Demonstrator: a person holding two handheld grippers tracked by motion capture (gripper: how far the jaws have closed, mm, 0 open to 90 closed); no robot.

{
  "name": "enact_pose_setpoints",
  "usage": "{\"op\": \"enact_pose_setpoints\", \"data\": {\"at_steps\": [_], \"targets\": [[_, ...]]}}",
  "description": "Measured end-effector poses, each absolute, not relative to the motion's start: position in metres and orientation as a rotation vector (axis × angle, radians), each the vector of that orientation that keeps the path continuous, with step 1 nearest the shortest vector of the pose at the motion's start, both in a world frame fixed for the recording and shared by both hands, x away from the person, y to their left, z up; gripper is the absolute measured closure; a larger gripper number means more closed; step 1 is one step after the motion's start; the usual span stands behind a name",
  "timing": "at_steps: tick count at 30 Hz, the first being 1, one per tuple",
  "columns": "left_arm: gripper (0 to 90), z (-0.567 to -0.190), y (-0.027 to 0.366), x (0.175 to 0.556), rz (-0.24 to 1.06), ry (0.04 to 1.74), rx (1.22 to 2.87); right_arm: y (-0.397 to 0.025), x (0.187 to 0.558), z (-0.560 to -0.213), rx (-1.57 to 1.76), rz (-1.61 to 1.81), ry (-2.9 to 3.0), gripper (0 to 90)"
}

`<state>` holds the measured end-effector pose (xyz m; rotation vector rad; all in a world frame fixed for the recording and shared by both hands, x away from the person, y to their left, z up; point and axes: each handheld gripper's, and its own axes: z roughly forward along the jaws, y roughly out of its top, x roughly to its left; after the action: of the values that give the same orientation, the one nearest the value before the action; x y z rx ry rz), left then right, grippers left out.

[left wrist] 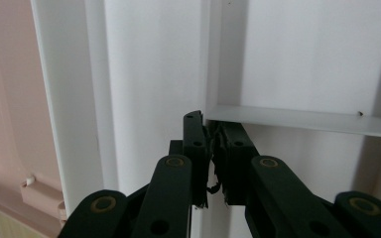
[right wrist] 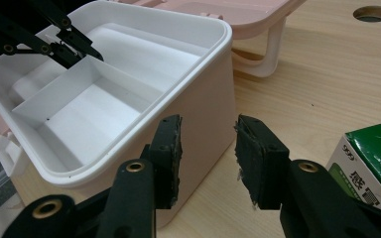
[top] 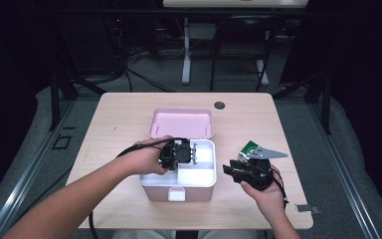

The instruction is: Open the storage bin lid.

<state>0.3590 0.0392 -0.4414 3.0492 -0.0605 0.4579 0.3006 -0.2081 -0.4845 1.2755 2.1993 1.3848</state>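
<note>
- Reaching into the open pink box (top: 179,185) in the middle of the table (top: 119,119), the left gripper (left wrist: 211,163) has its jaws pinched on the white divider (left wrist: 297,119) inside.
- The right gripper (right wrist: 206,158) hangs just beside the box, jaws spread apart, holding nothing.
- A green carton (right wrist: 372,153) sits near it.

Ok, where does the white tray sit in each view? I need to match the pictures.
High view: white tray at table centre, inside the pink box.
Left gripper view: close up across the picture, the left gripper closed on its divider.
Right gripper view: upper left.
Shared landmark: the divider beside the long compartment.
</note>
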Motion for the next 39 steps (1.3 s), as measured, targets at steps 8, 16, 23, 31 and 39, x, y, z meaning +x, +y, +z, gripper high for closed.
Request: {"op": "enact_pose_setpoints", "data": {"at_steps": [8,16,23,31,39], "targets": [[85.1,-0.435,0.039,0.354,0.491,-0.097,3.061,-0.212,0.301,-0.483,1.284,1.390,2.180,61.7],[89.3,-0.414,0.042,0.350,0.519,-0.086,3.034,-0.217,0.301,-0.483,1.295,1.397,2.162,60.5],[89.3,-0.408,0.046,0.350,0.527,-0.047,3.014,-0.218,0.301,-0.482,1.306,1.400,2.146,58.1],[89.3,-0.392,0.058,0.353,0.502,0.091,3.005,-0.222,0.301,-0.482,1.321,1.403,2.135,57.7],[89.3,-0.379,0.086,0.367,0.425,0.370,2.967,-0.221,0.301,-0.484,1.328,1.405,2.137,56.6]]}}
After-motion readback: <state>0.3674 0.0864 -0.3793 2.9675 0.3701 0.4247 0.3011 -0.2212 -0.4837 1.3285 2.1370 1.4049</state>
